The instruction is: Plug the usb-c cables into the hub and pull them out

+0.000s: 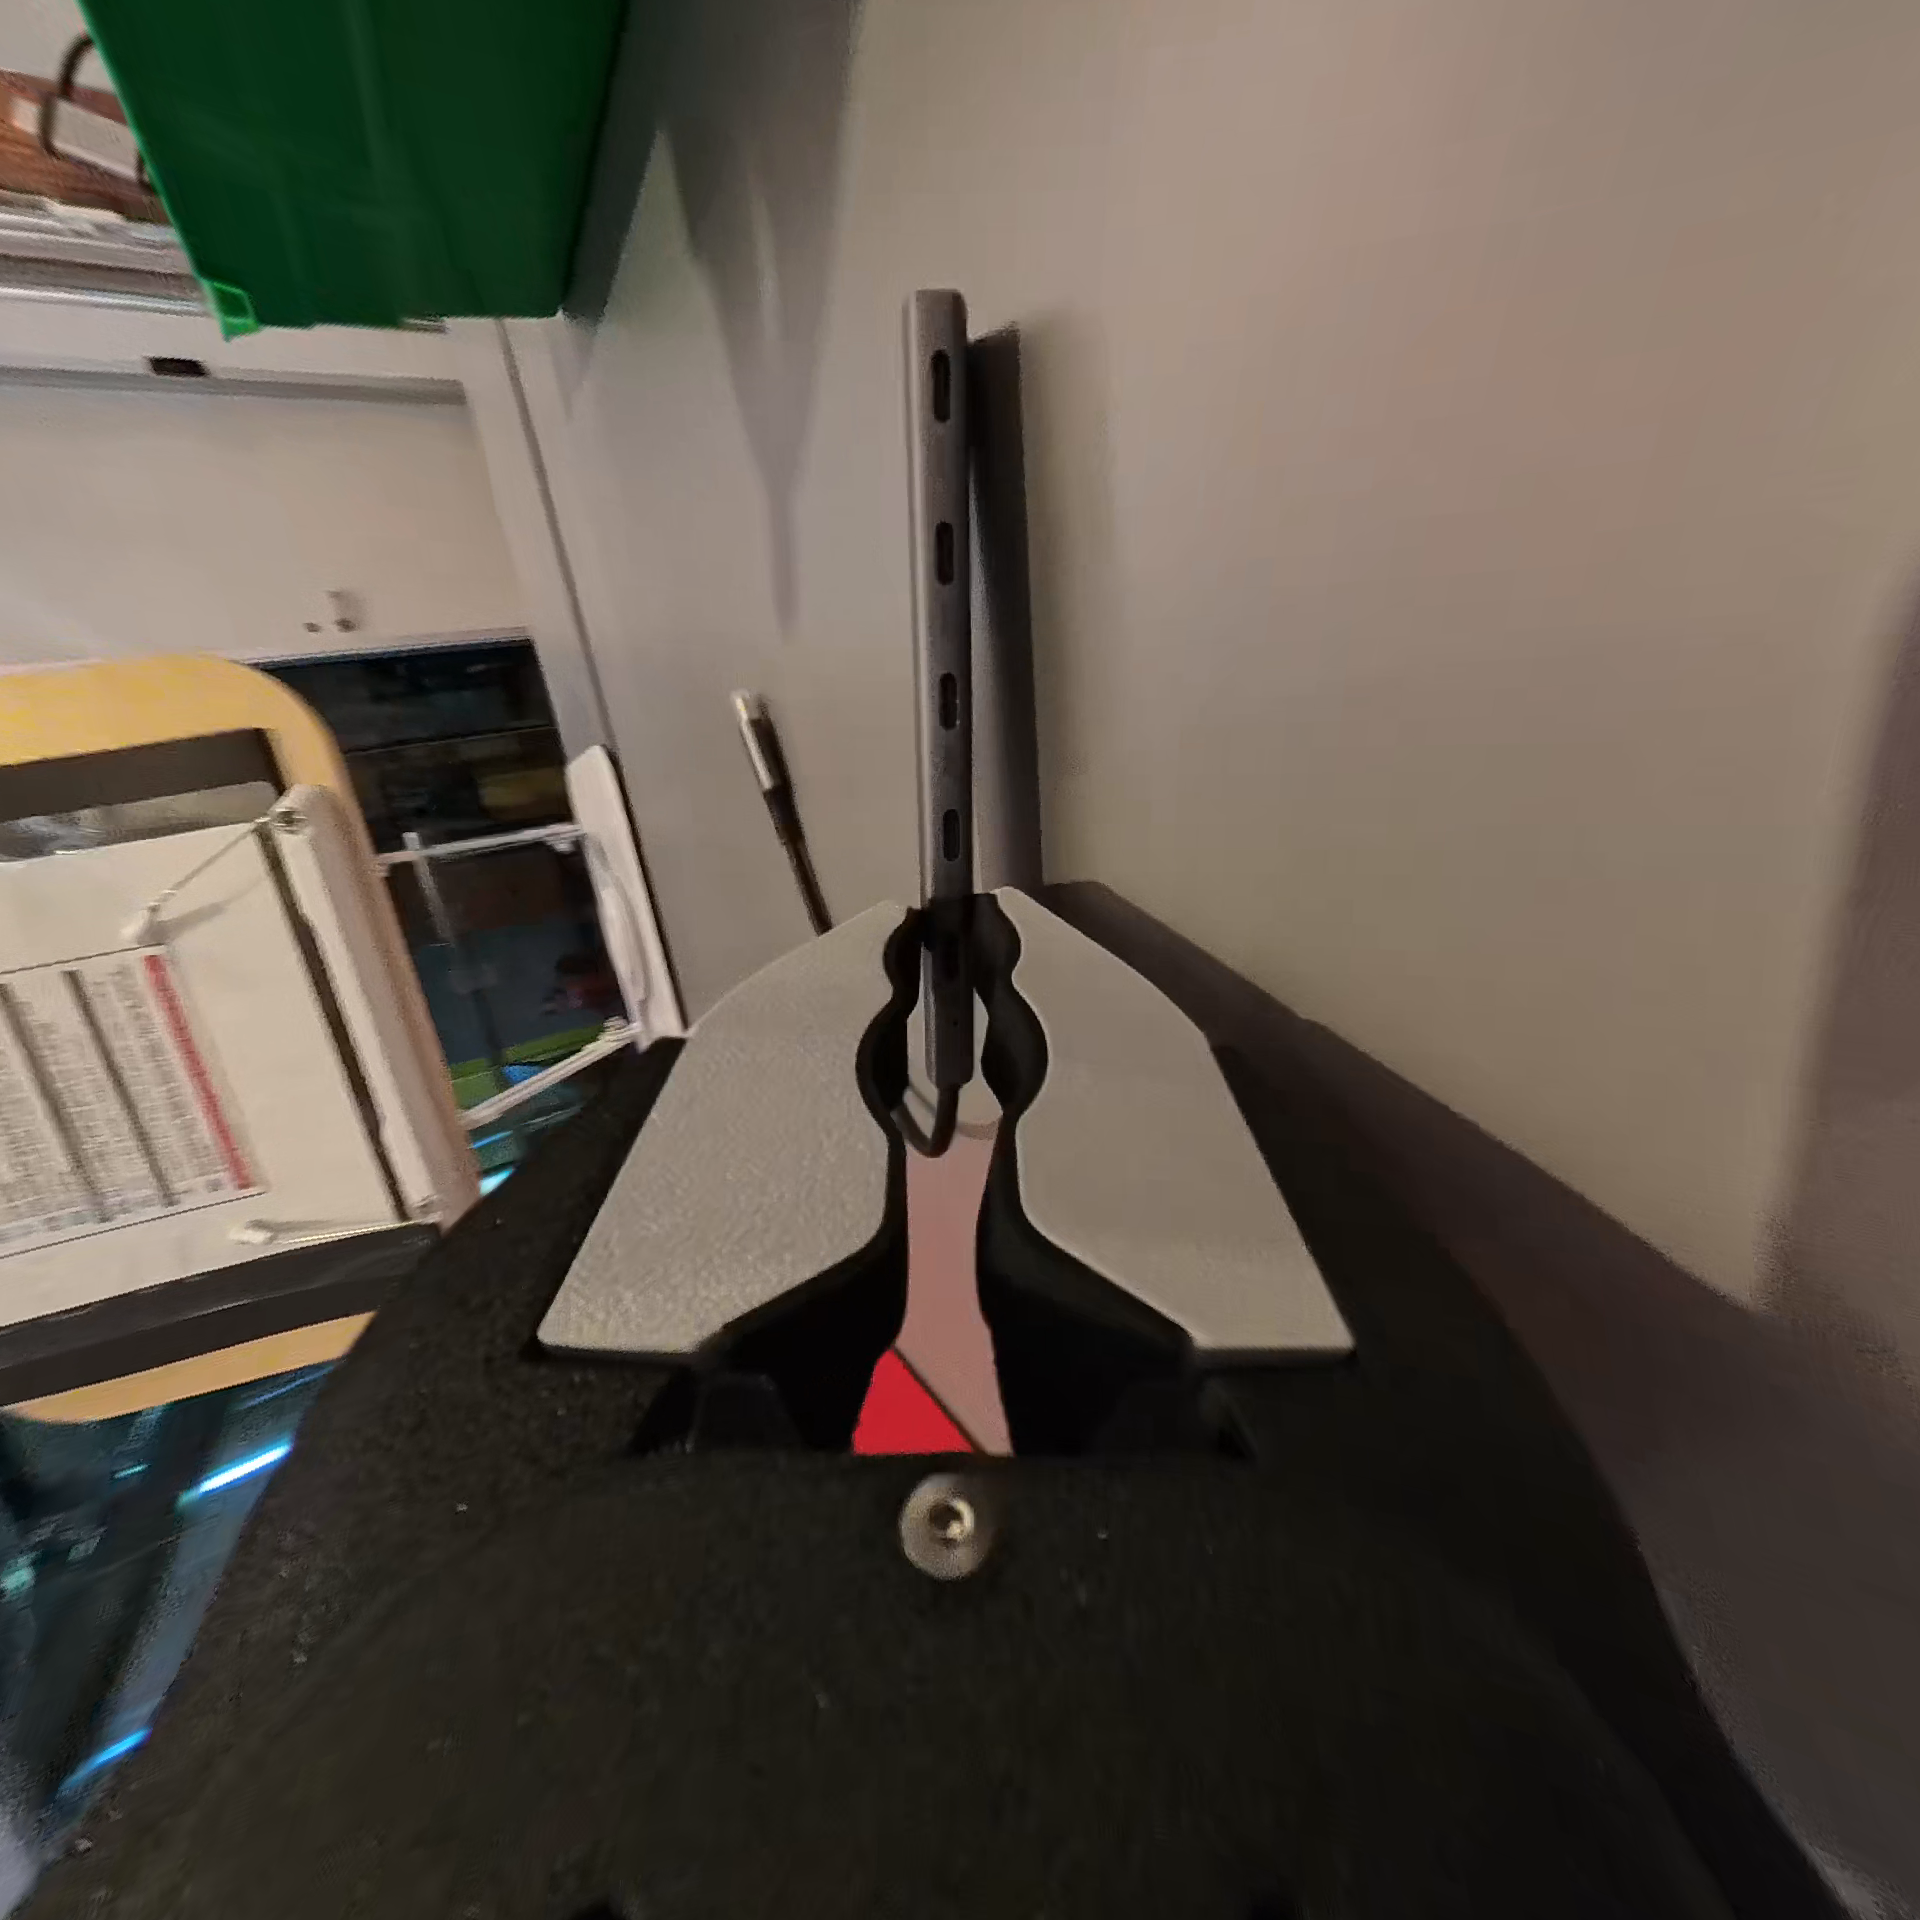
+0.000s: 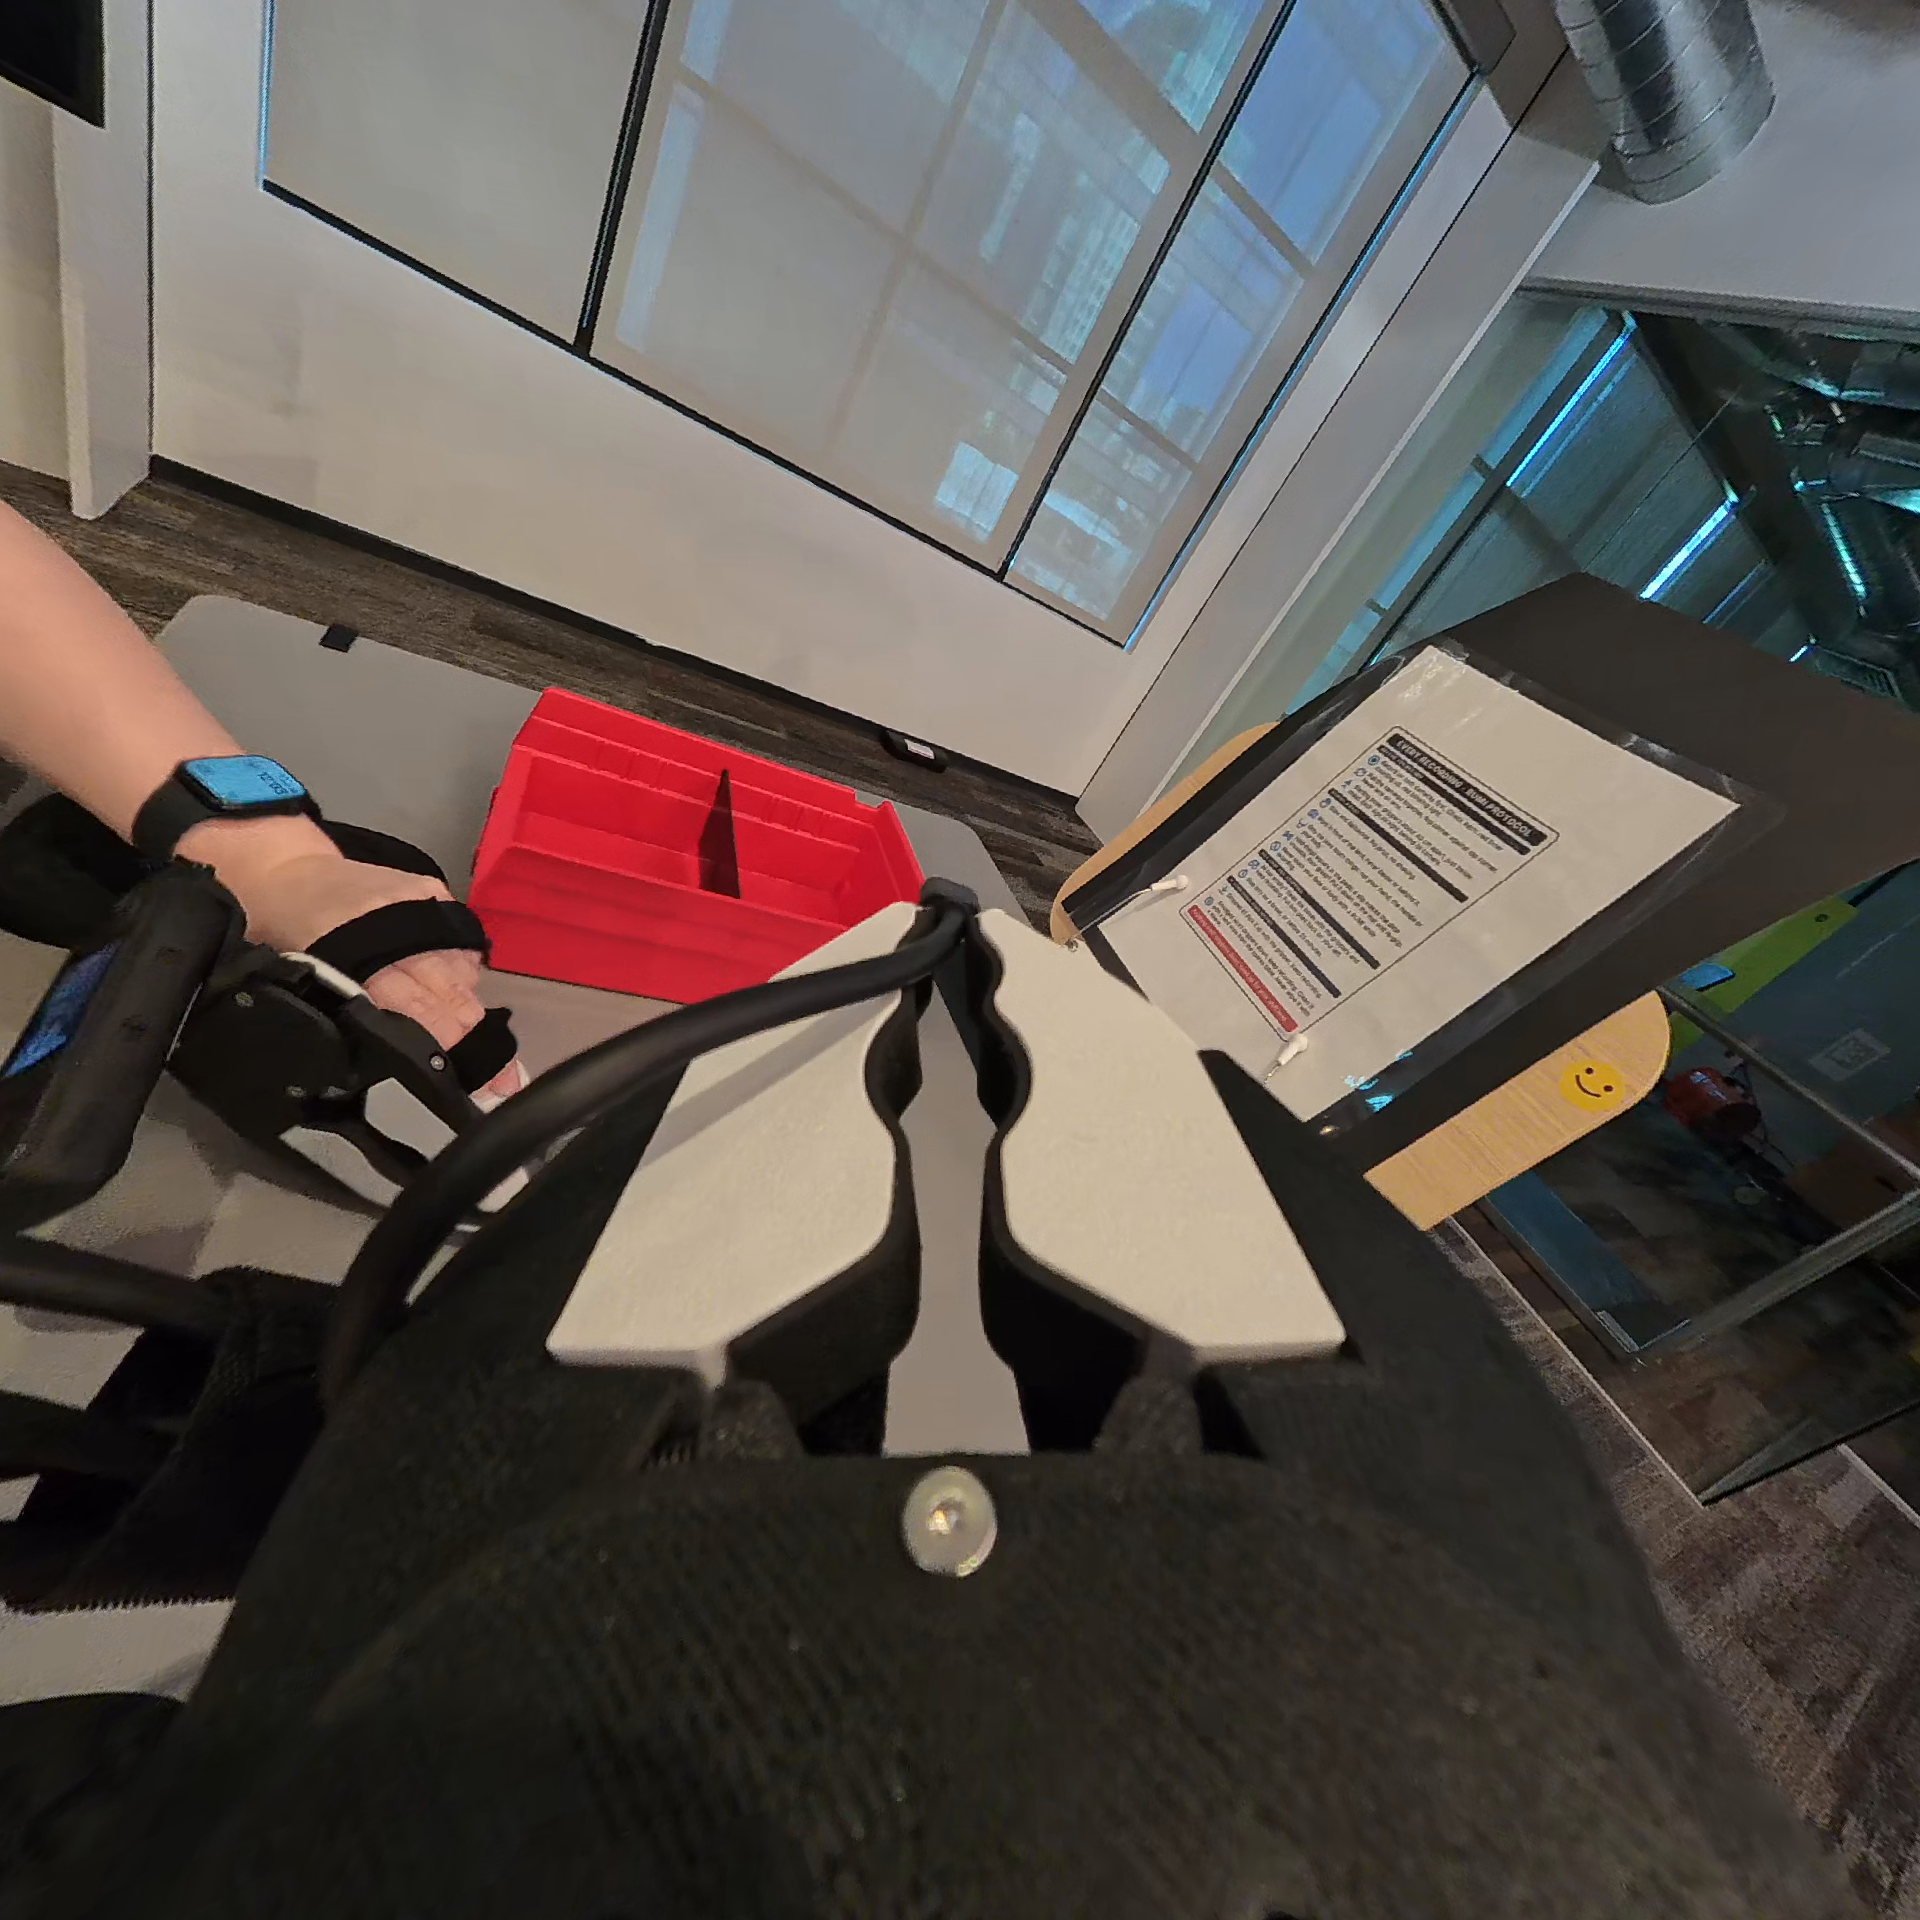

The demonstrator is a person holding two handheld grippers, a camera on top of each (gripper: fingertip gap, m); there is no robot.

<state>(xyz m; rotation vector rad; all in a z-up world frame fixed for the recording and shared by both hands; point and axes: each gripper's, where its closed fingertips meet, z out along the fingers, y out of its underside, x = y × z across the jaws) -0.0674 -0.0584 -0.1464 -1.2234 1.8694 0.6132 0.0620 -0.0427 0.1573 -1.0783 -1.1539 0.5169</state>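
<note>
In the left wrist view my left gripper (image 1: 951, 920) is shut on the near end of a slim grey USB hub (image 1: 940, 623). The hub sticks straight out ahead of the fingers over the grey table (image 1: 1455, 520), with a row of empty USB-C ports along its edge. A loose cable with a silver plug (image 1: 758, 743) lies on the table just left of the hub. In the right wrist view my right gripper (image 2: 951, 914) is shut on a black USB-C cable (image 2: 623, 1060) that loops away to the lower left. Its plug is hidden at the fingertips.
A red divided bin (image 2: 707, 842) sits on the table ahead of the right gripper. A green bin (image 1: 353, 156) is at the table's far end. A person's hand with a watch (image 2: 343, 904) holds the left gripper's body. A sign board with a printed sheet (image 2: 1382, 873) stands at the right. The tips of one gripper are about 35 cm away from the tips of the other.
</note>
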